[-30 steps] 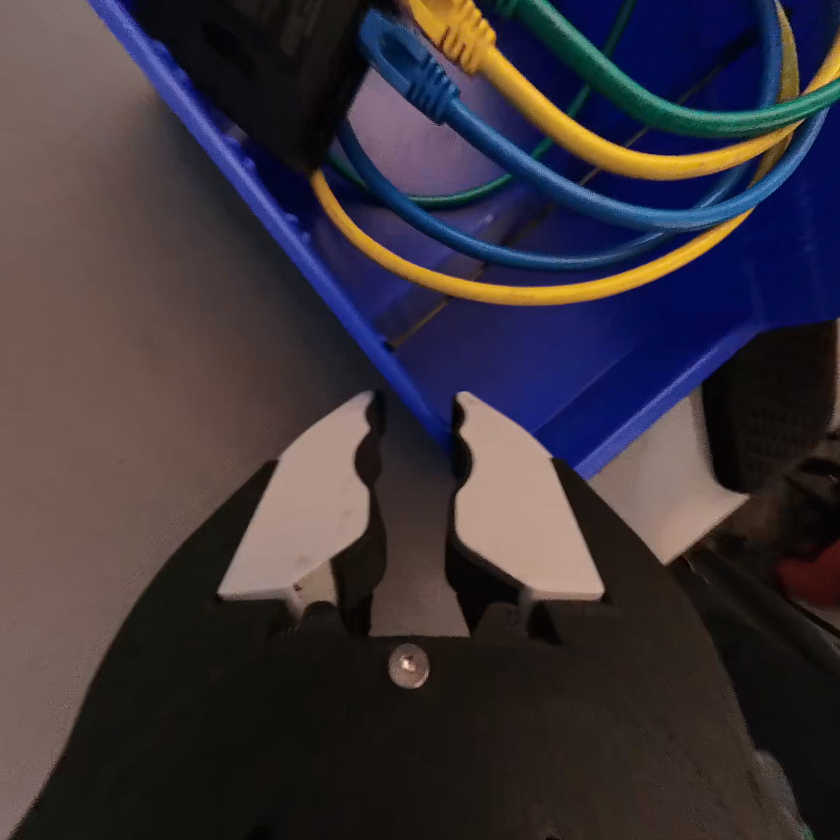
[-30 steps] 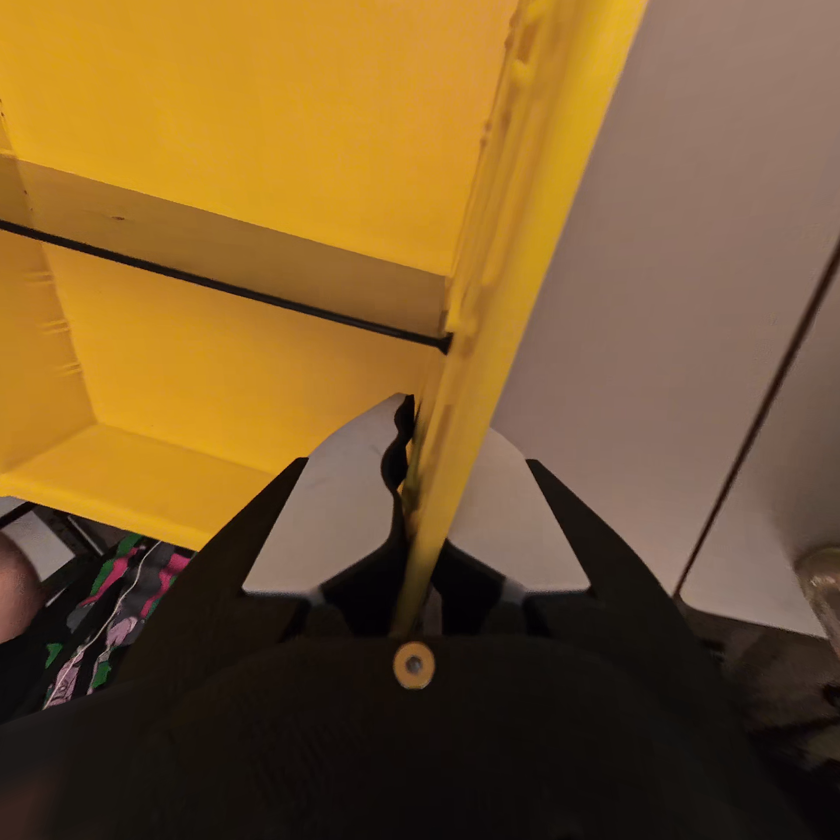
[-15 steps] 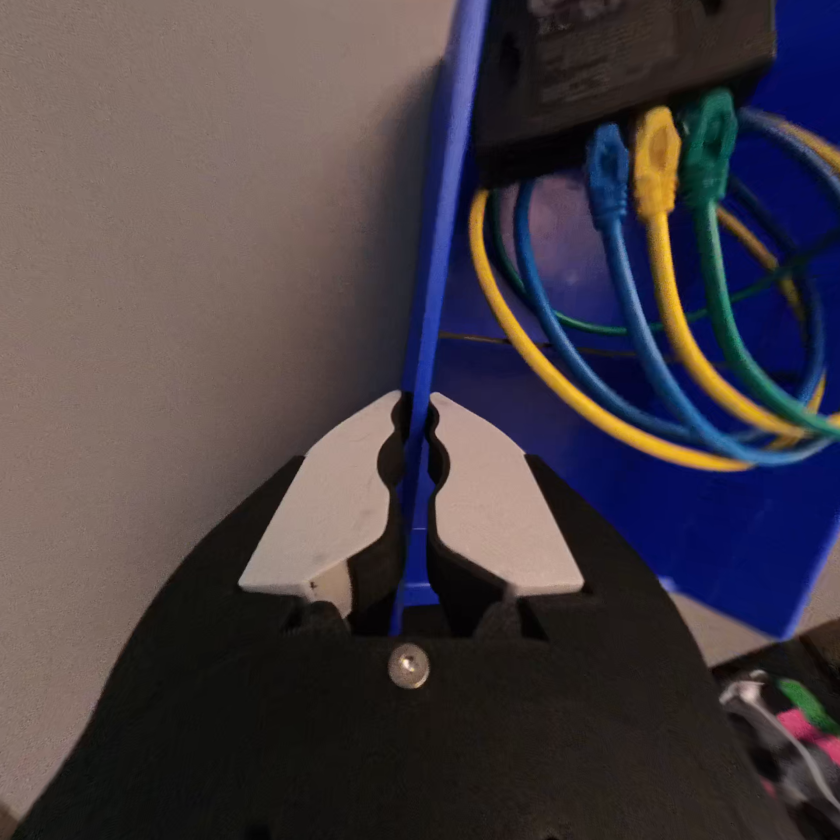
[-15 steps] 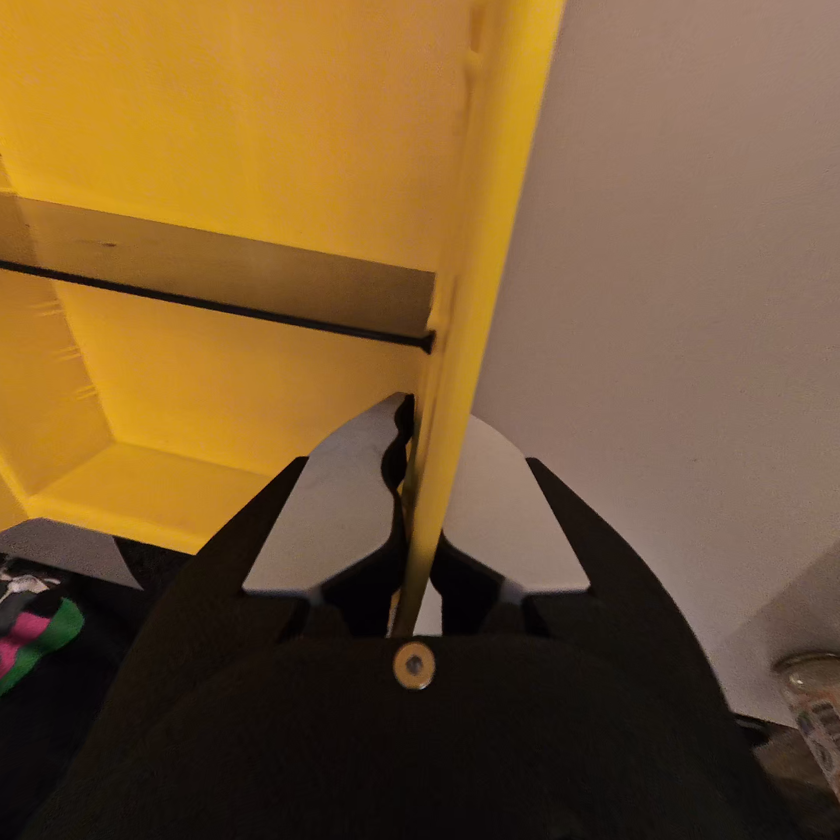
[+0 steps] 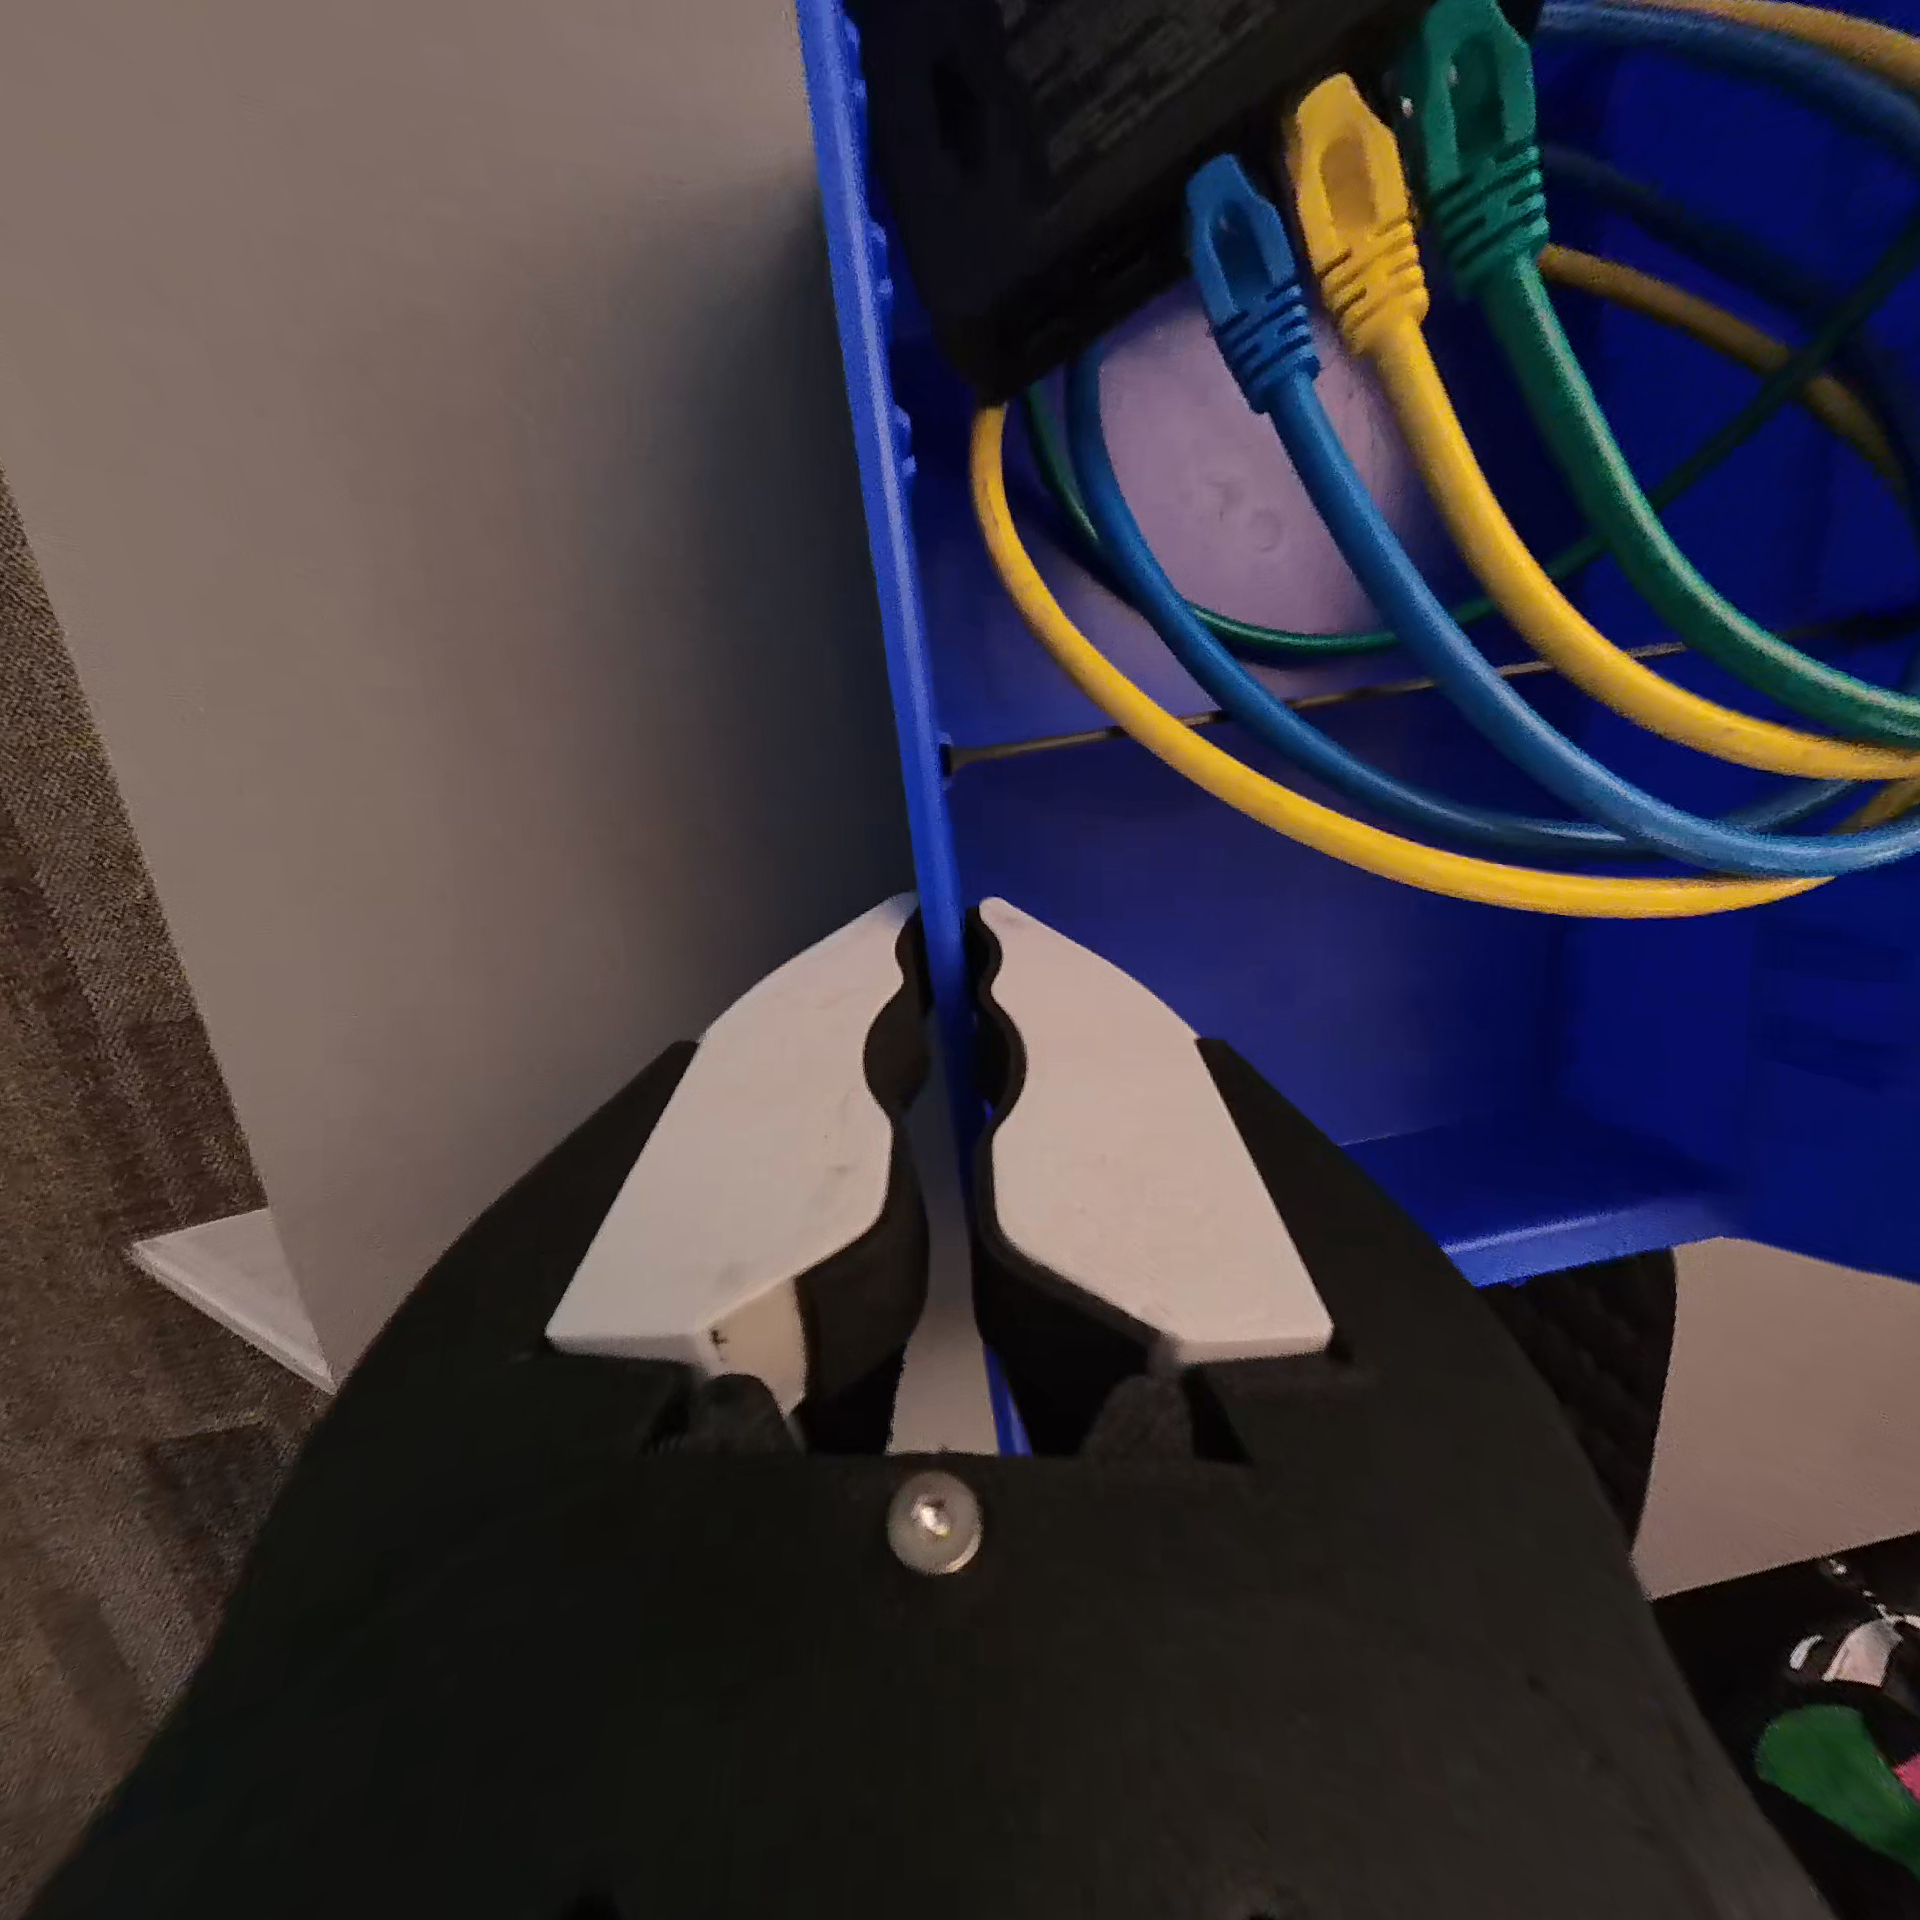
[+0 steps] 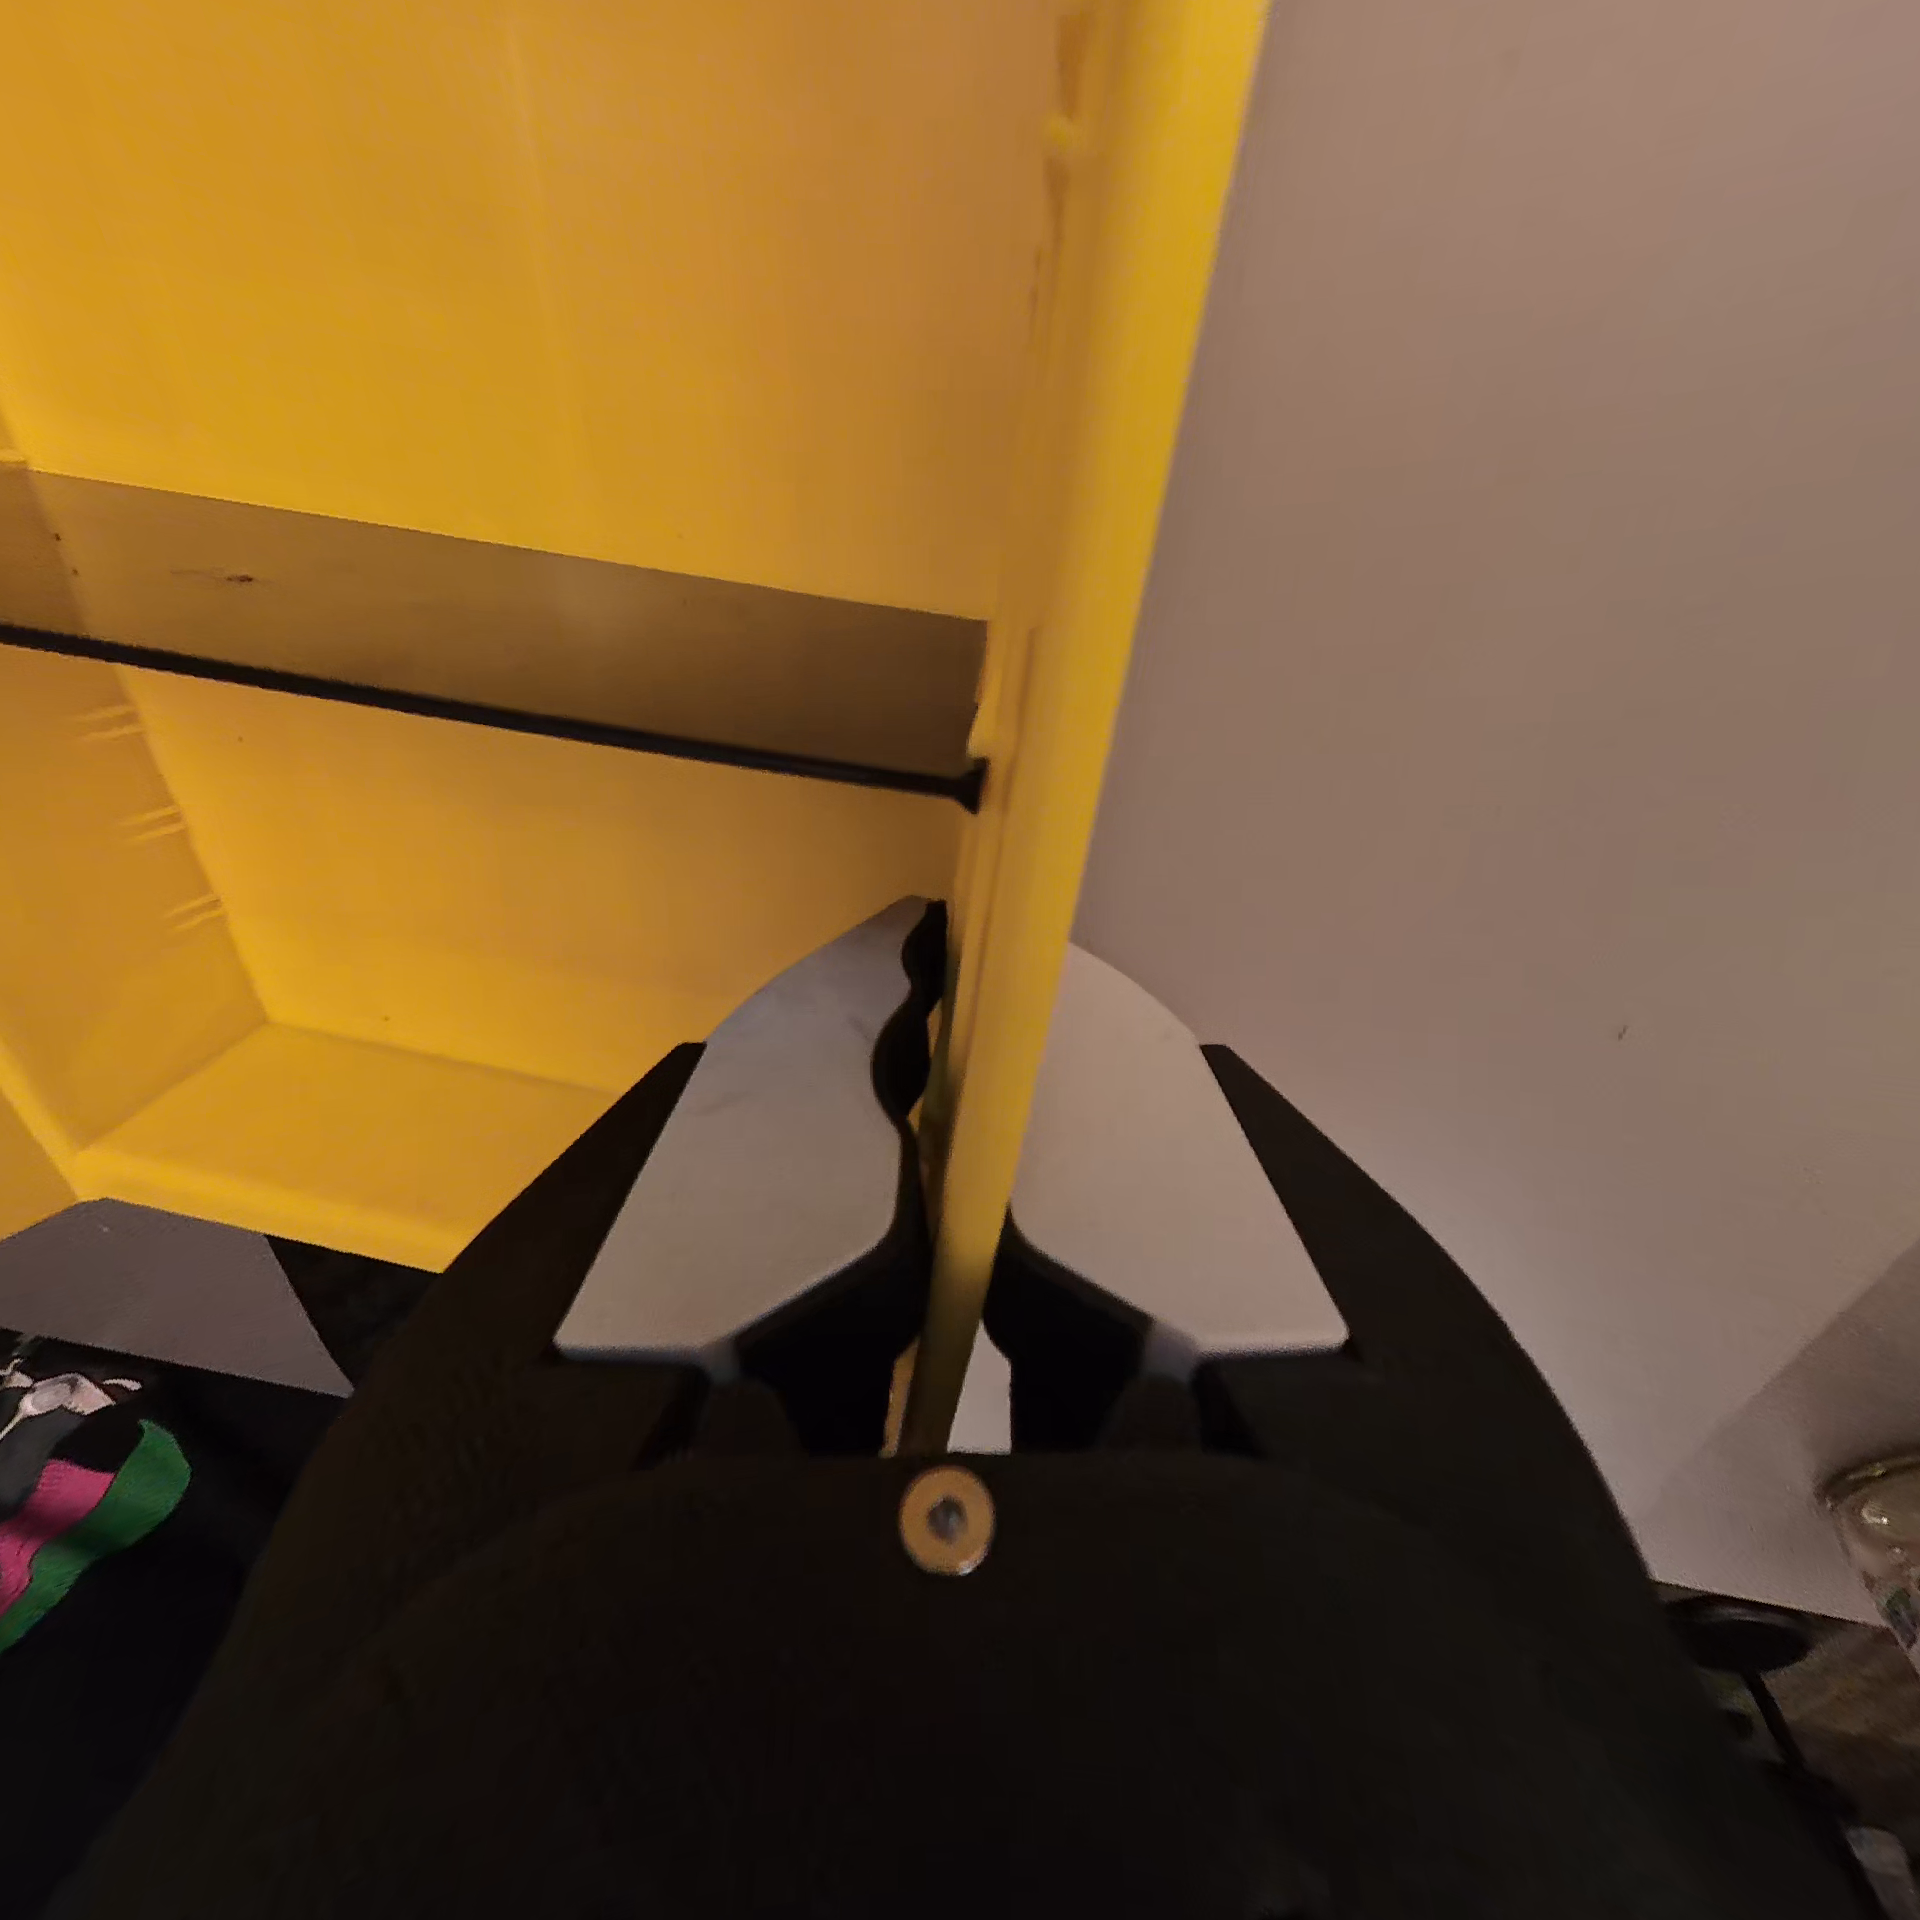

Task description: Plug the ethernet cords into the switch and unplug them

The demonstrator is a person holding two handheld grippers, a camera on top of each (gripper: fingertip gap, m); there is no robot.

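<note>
In the left wrist view, a black switch [image 5: 1049,177] lies in a blue bin [image 5: 1299,987]. A blue cord [image 5: 1262,301], a yellow cord [image 5: 1361,249] and a green cord [image 5: 1481,187] are plugged into it, and their loops lie in the bin. My left gripper [image 5: 943,920] is shut on the blue bin's left wall [image 5: 883,499]. In the right wrist view, my right gripper [image 6: 987,935] is shut on the right wall [image 6: 1091,623] of a yellow bin [image 6: 520,312]; its right fingertip is hidden behind the wall.
A white table top [image 5: 468,520] lies under both bins. A thin black rod [image 6: 468,707] crosses the yellow bin. Grey carpet [image 5: 83,1039] shows at the left. A glass jar [image 6: 1881,1538] stands at the lower right. Patterned cloth [image 6: 73,1496] lies below the table edge. Some 85 cm of space lies between my two pairs of fingers.
My left gripper moved onto the blue bin's left wall and closed on it; the bin now looks straight on. My right gripper keeps its hold on the yellow bin's wall.
</note>
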